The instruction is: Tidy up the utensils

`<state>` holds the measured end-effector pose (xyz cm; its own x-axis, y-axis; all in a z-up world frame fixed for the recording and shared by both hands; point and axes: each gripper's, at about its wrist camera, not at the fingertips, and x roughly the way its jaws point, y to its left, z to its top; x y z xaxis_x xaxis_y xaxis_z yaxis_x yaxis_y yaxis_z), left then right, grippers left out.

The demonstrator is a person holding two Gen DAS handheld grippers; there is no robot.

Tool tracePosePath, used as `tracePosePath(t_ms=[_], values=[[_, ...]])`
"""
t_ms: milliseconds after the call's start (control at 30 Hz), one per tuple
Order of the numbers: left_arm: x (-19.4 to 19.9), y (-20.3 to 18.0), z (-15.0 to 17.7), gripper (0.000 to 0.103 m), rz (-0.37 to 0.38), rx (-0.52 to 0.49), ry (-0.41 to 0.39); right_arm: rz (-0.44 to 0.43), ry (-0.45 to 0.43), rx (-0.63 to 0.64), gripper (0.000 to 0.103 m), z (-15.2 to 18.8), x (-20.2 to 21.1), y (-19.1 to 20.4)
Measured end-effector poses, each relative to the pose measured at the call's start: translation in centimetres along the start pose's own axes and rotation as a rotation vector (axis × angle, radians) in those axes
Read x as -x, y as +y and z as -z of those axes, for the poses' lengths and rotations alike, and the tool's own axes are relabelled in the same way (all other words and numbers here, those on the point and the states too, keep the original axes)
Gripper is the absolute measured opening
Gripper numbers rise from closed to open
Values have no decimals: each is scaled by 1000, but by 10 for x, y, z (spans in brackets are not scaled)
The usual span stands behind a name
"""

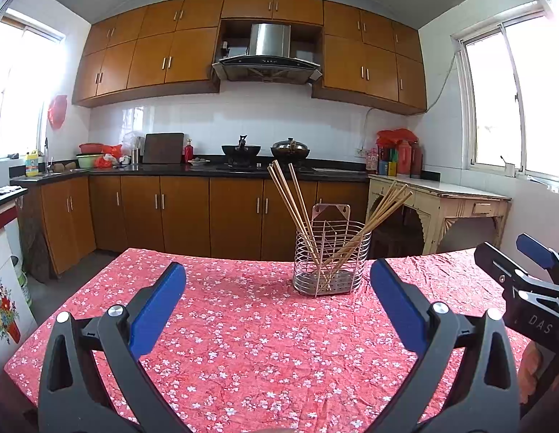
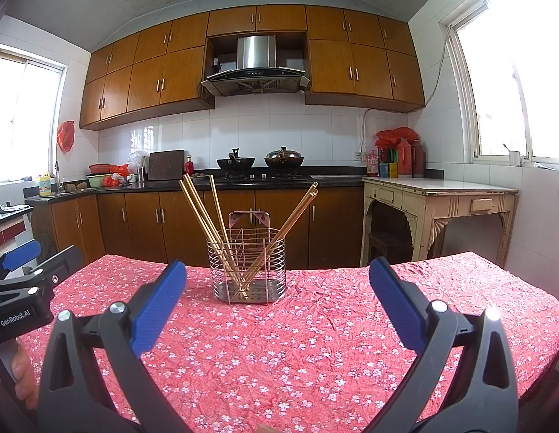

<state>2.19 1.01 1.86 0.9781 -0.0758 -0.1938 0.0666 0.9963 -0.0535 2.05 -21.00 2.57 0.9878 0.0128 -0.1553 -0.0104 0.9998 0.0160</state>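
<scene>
Wire holder stands ahead of both spread claws — untouched.

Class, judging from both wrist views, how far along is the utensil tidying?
Done: the chopsticks stand in the wire holder on the red tablecloth. In hand: nothing; the left gripper and right gripper are open and empty. Left: no loose utensils show, so it looks nearly finished.

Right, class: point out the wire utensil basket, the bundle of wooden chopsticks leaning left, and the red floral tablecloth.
Wire utensil basket (image 2: pixel 247 281): right wrist view, front wall of wire rings.
Left-leaning wooden chopsticks (image 2: pixel 198 205): right wrist view, mid-shaft above the rim.
Red floral tablecloth (image 1: pixel 250 353): left wrist view, bare cloth between the fingers.
</scene>
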Motion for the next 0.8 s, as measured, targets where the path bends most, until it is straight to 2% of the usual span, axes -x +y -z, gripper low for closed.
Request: tracePosePath(t_ms=[800], values=[[1, 4, 2, 101, 6, 15, -12, 1, -2, 0, 99, 1, 0, -1]])
